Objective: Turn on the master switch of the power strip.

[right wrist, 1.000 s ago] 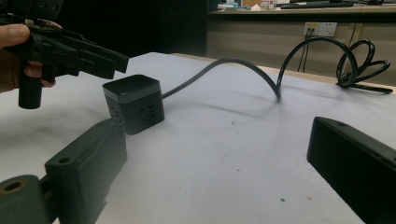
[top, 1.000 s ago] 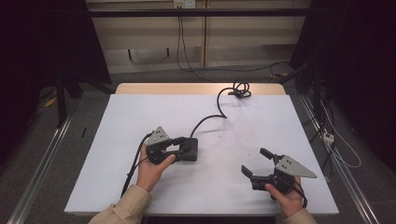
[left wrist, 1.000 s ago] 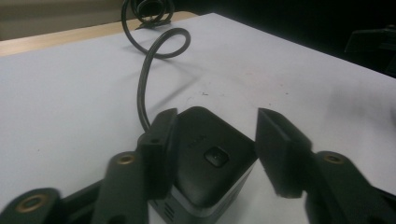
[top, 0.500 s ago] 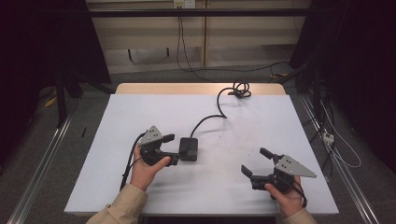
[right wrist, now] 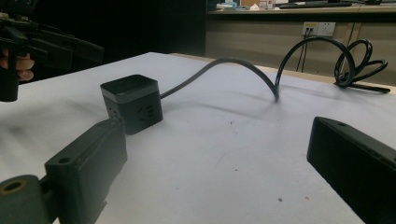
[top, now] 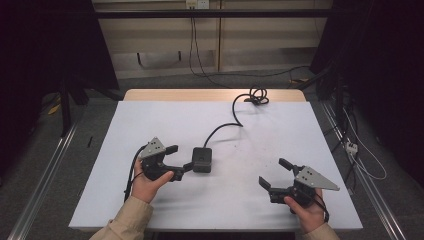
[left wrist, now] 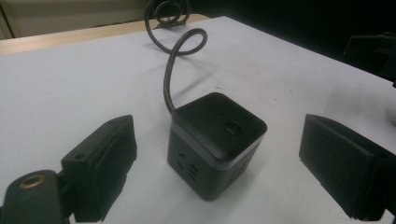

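- High view shows the left gripper [top: 179, 159] released, its jaws spread wide and holding nothing, gripped by the person's left hand [top: 146, 181].
- Just ahead of that claw's tips sits a black cube power socket [top: 202, 159] on the white table [top: 150, 120]; the nearer jaw tip lies right beside the cube's side, though contact cannot be told.
- Left gripper view has the cube [left wrist: 216, 142] standing between and a little beyond the two black jaws, apart from both, with socket slots on its near face and a button on top.
- Its black cable [top: 231, 120] runs away from the claw across the table to a coil [top: 256, 96] at the far edge.
- Well apart, the right gripper [top: 278, 174] is also released, jaws spread and empty, held by the right hand [top: 306, 210].
- Right gripper view places the cube [right wrist: 132, 102] beyond its own left jaw, with the cable [right wrist: 243, 67] arching off toward the coil [right wrist: 359, 60].
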### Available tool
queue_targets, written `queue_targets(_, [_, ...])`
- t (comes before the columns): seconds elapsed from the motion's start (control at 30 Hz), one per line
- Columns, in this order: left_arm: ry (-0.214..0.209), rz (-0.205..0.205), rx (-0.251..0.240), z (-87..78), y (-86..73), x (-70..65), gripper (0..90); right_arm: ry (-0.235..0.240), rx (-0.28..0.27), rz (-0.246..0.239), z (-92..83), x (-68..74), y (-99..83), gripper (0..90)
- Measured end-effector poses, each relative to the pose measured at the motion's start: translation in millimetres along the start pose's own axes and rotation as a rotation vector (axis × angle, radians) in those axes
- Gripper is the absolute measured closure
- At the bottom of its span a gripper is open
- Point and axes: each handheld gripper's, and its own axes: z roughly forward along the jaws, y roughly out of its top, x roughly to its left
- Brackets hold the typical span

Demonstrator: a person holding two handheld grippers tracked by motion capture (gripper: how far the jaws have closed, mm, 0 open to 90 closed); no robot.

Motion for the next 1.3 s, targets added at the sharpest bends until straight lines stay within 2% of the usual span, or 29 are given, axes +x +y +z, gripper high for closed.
queue_targets(0.2, [-0.006, 0.010, 0.001, -5.3, -1.7, 1.5, 10.7, 0.000, -0.001, 0.000, -0.6, 0.0, 0.5, 4.3])
queue_targets(0.73, [0.038, 0.002, 0.010, -28.3, -13.5, 14.2, 9.9, 0.003, 0.001, -0.002, 0.2, 0.5, 0.2, 4.3])
queue_targets(0.97, [0.029, -0.001, 0.013, -32.8, -16.3, 15.7, 9.9, 0.004, 0.002, -0.001, 0.5, 0.5, 0.0, 4.3])
queue_targets(1.3, [0.044, -0.010, 0.022, -40.3, -22.7, 22.0, 9.7, 0.001, 0.001, -0.002, -0.1, -0.5, 0.0, 4.3])
